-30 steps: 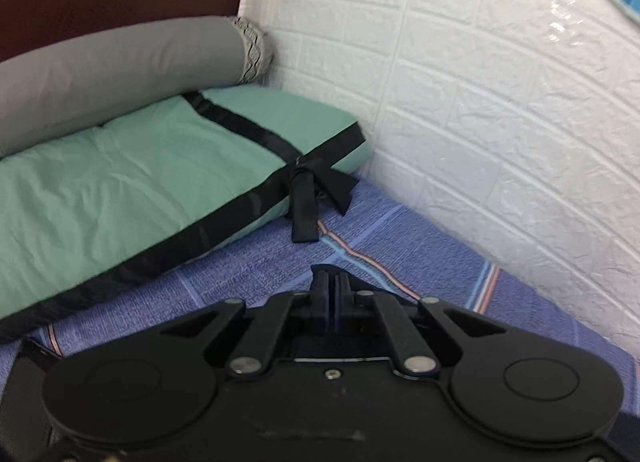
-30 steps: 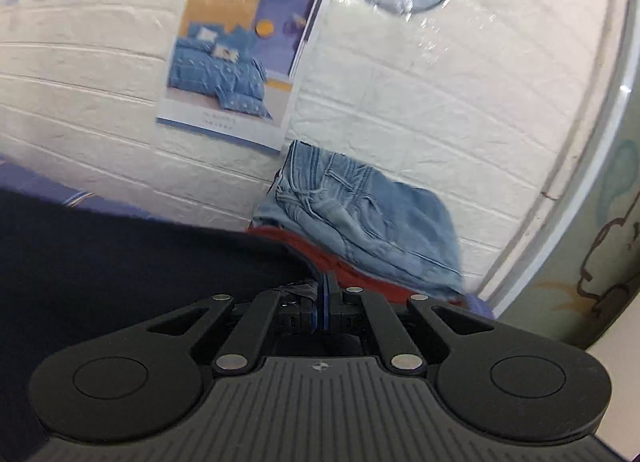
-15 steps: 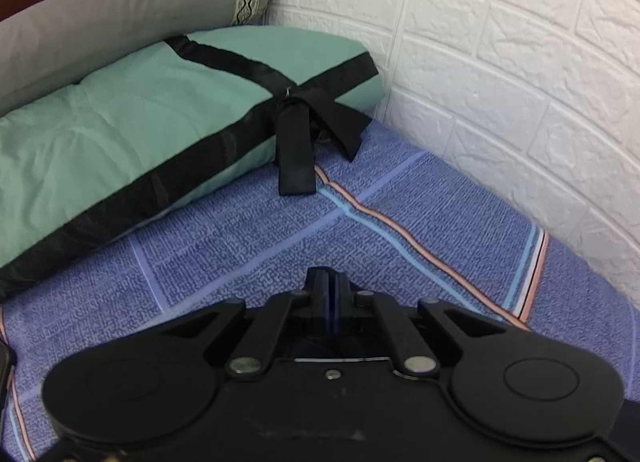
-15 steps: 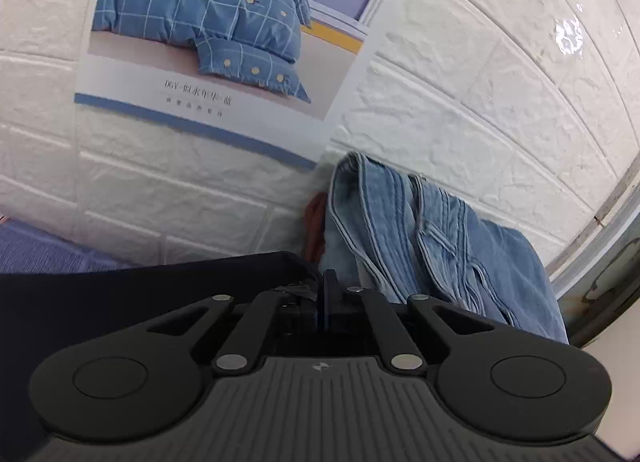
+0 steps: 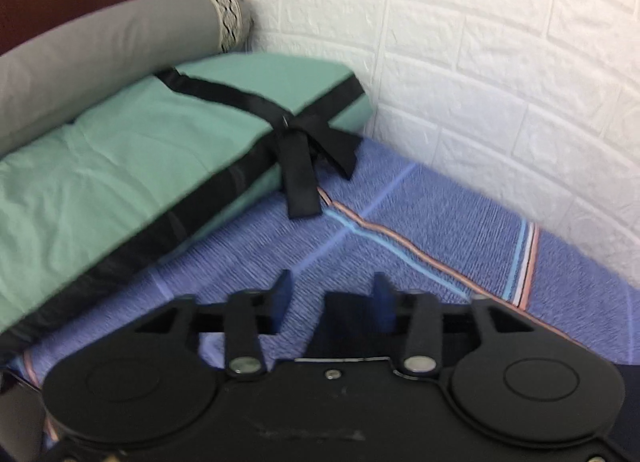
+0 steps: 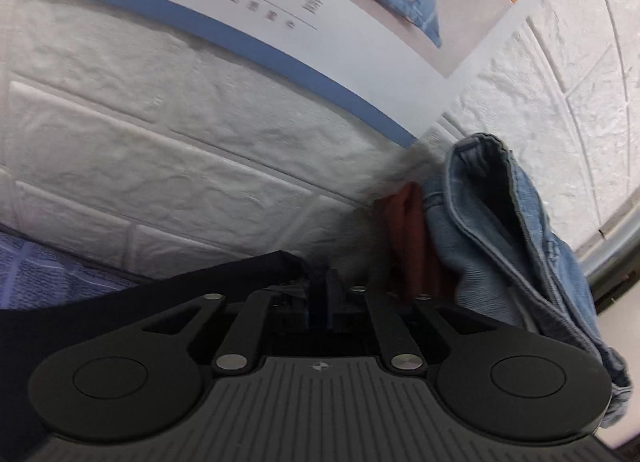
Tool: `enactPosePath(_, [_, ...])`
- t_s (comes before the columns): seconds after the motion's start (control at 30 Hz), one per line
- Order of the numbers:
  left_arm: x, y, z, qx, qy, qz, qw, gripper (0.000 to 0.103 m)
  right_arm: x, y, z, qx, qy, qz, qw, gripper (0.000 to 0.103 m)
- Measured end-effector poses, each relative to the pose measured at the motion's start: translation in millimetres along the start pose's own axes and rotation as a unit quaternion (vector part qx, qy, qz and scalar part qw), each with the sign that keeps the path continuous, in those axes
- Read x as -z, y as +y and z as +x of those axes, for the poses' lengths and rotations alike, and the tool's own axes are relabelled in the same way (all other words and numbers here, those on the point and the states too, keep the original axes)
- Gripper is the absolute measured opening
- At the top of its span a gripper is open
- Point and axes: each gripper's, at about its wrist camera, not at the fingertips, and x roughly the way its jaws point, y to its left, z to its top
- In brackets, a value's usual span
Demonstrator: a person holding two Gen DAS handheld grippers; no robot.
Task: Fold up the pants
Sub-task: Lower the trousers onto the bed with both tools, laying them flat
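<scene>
Navy pants (image 6: pixel 120 314) at right hand-held gripper's (image 6: pixel 326 286) just-opening jaws, hold unclear; left hand-held gripper (image 5: pixel 332 286) newly open.

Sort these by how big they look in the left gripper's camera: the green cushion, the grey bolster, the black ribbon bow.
1. Green cushion
2. Grey bolster, though it lies farther back, so this is unsure
3. Black ribbon bow

Green quilt (image 5: pixel 120 165) with black ribbon (image 5: pixel 300 165) on blue bedsheet (image 5: pixel 420 221); grey bolster (image 5: pixel 100 49) behind; poster (image 6: pixel 280 9) on brick wall (image 6: pixel 160 157); folded jeans (image 6: pixel 500 242) right.
</scene>
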Motion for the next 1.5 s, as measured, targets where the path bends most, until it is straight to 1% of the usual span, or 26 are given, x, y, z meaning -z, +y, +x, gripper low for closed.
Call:
enactPosePath(0.03, [-2,4,-6,0.005,-0.007,-0.004,1.0000,0.063,1,-3,-9,-0.010,-0.019,0.005,1.000,0.081])
enactPosePath(0.07, [-3,8,-11,0.008,-0.011,-0.007,0.9999,0.064,0,-5,-19,-0.018,-0.039,0.009,0.999,0.094])
enactPosePath(0.17, [-4,17,-20,0.016,-0.007,-0.011,0.9998,0.067,1,-13,-54,-0.051,-0.097,0.032,0.993,0.098])
enactPosePath(0.23, [-2,19,-17,0.023,0.007,-0.011,0.9996,0.072,3,-14,-79,-0.122,-0.131,0.052,0.982,0.099])
enactPosePath(0.3, [2,21,-12,0.041,0.029,-0.011,0.9987,0.074,4,-9,-98,-0.237,-0.141,0.053,0.960,0.103])
enactPosePath(0.37, [7,23,-8,0.055,0.042,-0.011,0.9976,0.074,5,11,-114,-0.342,-0.126,0.018,0.931,0.103])
enactPosePath(0.47, [15,21,-7,0.077,0.053,0.000,0.9956,0.074,13,60,-144,-0.441,-0.132,-0.062,0.886,0.103])
enactPosePath(0.53, [18,19,-4,0.087,0.057,0.016,0.9944,0.074,18,95,-160,-0.478,-0.137,-0.111,0.860,0.103])
enactPosePath(0.57, [20,19,-5,0.090,0.059,0.024,0.9939,0.073,19,111,-161,-0.487,-0.137,-0.129,0.853,0.103])
enactPosePath(0.73, [27,27,1,0.135,0.091,0.036,0.9859,0.054,9,158,-158,-0.537,-0.109,-0.161,0.821,0.103])
enactPosePath(0.83, [33,40,-8,0.167,0.101,0.025,0.9804,0.053,6,174,-164,-0.552,-0.101,-0.176,0.809,0.103])
enactPosePath(0.9, [38,45,-11,0.175,0.104,0.031,0.9786,0.056,6,183,-165,-0.554,-0.094,-0.187,0.806,0.103])
enactPosePath(0.93, [42,46,-10,0.172,0.105,0.035,0.9788,0.056,9,183,-165,-0.554,-0.086,-0.193,0.805,0.098])
enactPosePath(0.97, [45,47,-11,0.166,0.102,0.039,0.9800,0.056,10,187,-165,-0.557,-0.075,-0.197,0.804,0.053])
enactPosePath(1.0, [48,46,-11,0.163,0.096,0.043,0.9809,0.053,12,189,-165,-0.558,-0.069,-0.194,0.804,0.021])
enactPosePath(1.03, [50,46,-12,0.158,0.089,0.047,0.9822,0.042,13,189,-167,-0.552,-0.072,-0.187,0.809,0.005])
enactPosePath(1.07, [52,44,-14,0.150,0.080,0.056,0.9838,0.031,14,189,-170,-0.543,-0.080,-0.184,0.815,0.000])
enactPosePath(1.1, [52,43,-15,0.141,0.073,0.068,0.9850,0.017,13,189,-171,-0.524,-0.091,-0.178,0.828,0.000])
enactPosePath(1.13, [52,45,-14,0.139,0.072,0.066,0.9855,0.017,10,190,-169,-0.502,-0.092,-0.162,0.845,0.000])
enactPosePath(1.17, [51,48,-14,0.141,0.076,0.054,0.9856,0.017,7,190,-166,-0.492,-0.086,-0.143,0.855,0.000])
enactPosePath(1.2, [49,53,-15,0.142,0.080,0.037,0.9859,0.017,6,190,-166,-0.494,-0.084,-0.135,0.855,0.000])
enactPosePath(1.23, [48,58,-18,0.141,0.079,0.027,0.9864,0.017,7,190,-169,-0.495,-0.089,-0.141,0.853,0.005])
enactPosePath(1.27, [46,63,-22,0.142,0.075,0.021,0.9869,0.017,9,189,-174,-0.497,-0.096,-0.157,0.848,0.024])
enactPosePath(1.3, [46,67,-27,0.143,0.070,0.018,0.9871,0.017,12,188,-179,-0.502,-0.104,-0.172,0.841,0.032])
enactPosePath(1.37, [46,74,-34,0.142,0.070,0.018,0.9872,0.020,18,180,-189,-0.501,-0.126,-0.193,0.834,0.060])
enactPosePath(1.5, [53,79,-36,0.152,0.095,0.008,0.9837,0.045,19,160,-194,-0.490,-0.125,-0.179,0.844,0.066])
